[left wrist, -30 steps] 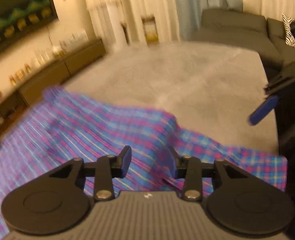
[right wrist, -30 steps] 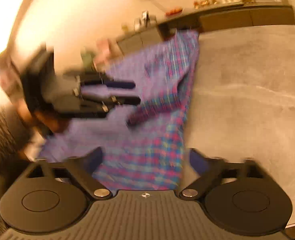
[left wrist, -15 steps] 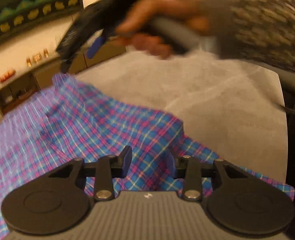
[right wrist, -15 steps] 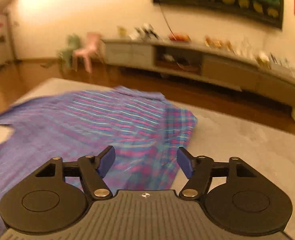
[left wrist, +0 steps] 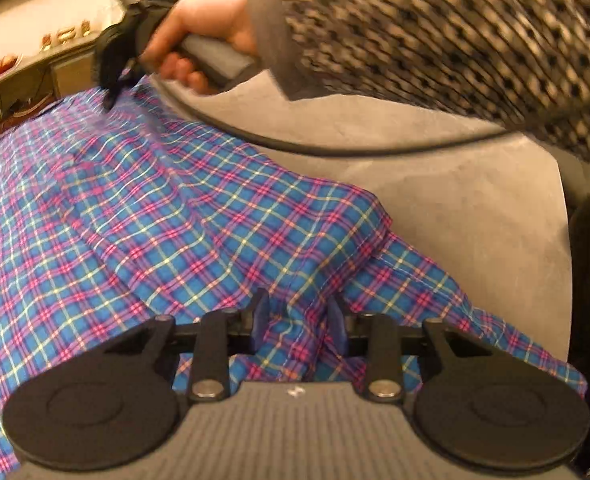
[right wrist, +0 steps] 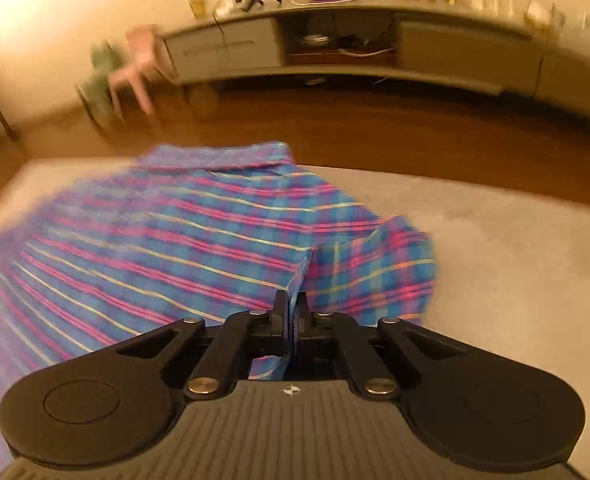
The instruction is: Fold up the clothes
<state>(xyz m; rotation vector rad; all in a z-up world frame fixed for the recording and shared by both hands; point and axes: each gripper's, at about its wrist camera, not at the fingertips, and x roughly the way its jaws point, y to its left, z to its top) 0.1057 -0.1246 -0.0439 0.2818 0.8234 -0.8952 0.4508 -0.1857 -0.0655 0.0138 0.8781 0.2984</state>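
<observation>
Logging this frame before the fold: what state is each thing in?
Shirt: plaid, spread rumpled on the grey table, not yet folded.
Left gripper: fingers apart, a ridge of cloth between them.
Right gripper: shut on the shirt edge.
Right hand: wrapped around the gripper handle.

Room under warm yellow light. A grey work surface point(right wrist: 515, 248) fills the near field; beyond it lies a brown wooden floor point(right wrist: 355, 128). A long low cabinet point(right wrist: 375, 40) runs along the far pale wall point(right wrist: 55, 8), carrying small items. A pink chair point(right wrist: 139, 64) stands at far left, blurred.
</observation>
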